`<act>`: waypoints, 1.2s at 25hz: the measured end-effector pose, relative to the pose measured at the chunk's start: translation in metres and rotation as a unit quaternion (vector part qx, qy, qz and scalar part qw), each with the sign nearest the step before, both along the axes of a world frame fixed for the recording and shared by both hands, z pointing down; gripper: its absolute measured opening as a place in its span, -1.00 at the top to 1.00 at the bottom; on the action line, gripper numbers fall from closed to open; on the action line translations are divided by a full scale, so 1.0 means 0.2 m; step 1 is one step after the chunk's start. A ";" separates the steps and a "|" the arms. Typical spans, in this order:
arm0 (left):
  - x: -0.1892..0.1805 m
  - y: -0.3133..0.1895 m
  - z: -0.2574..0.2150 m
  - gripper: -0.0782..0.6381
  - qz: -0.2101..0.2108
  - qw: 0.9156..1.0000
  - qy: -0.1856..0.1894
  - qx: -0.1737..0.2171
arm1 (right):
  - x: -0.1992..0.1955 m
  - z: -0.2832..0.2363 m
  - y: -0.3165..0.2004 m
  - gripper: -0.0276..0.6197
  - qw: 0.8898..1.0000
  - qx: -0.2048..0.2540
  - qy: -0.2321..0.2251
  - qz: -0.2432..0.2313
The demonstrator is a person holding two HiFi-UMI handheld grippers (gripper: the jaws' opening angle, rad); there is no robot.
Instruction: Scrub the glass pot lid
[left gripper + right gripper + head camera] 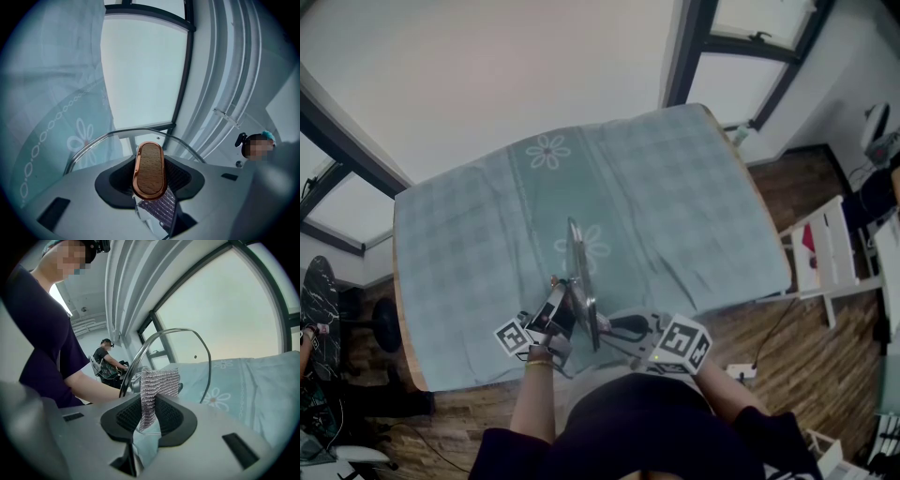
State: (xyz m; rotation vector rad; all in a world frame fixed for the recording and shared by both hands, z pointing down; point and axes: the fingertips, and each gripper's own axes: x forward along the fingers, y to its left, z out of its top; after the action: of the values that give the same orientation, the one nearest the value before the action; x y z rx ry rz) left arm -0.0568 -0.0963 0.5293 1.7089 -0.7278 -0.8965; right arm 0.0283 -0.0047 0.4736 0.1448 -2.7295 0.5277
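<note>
Left gripper (150,183): jaws clamped on the wooden handle (150,164) of the glass pot lid (579,272). The lid is held on edge over the cloth-covered counter (694,197). Right gripper (149,420): jaws clamped on a metallic scouring cloth (158,383), just beside the lid's glass.

a table (450,281) under a pale teal checked cloth (675,187) with daisy prints fills the middle of the head view. a plain white wall (487,75) takes the upper left, and dark-framed windows (741,84) let in soft daylight at upper right. wood plank floor (806,347) runs along the right edge. a white slatted chair (821,258) stands there, with a power strip (741,371) below it. white curtains (126,282) hang at the top of the right gripper view.
</note>
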 end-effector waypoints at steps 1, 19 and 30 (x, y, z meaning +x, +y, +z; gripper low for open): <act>0.00 0.00 0.00 0.31 0.000 1.000 0.000 0.001 | 0.01 0.01 0.01 0.66 1.000 0.000 0.006 -0.005; -0.01 0.00 0.01 0.31 -0.004 1.000 0.006 -0.003 | 0.07 0.06 0.20 0.66 0.997 -0.008 0.022 -0.075; -0.04 0.01 0.01 0.31 -0.008 1.000 0.011 -0.002 | 0.10 0.06 0.31 0.66 0.993 -0.025 0.026 -0.116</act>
State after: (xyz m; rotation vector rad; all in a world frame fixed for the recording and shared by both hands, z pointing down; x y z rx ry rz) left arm -0.0641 -0.0948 0.5304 1.6892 -0.7286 -0.9222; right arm 0.0480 0.0571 0.4849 -0.1688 -2.6336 0.5161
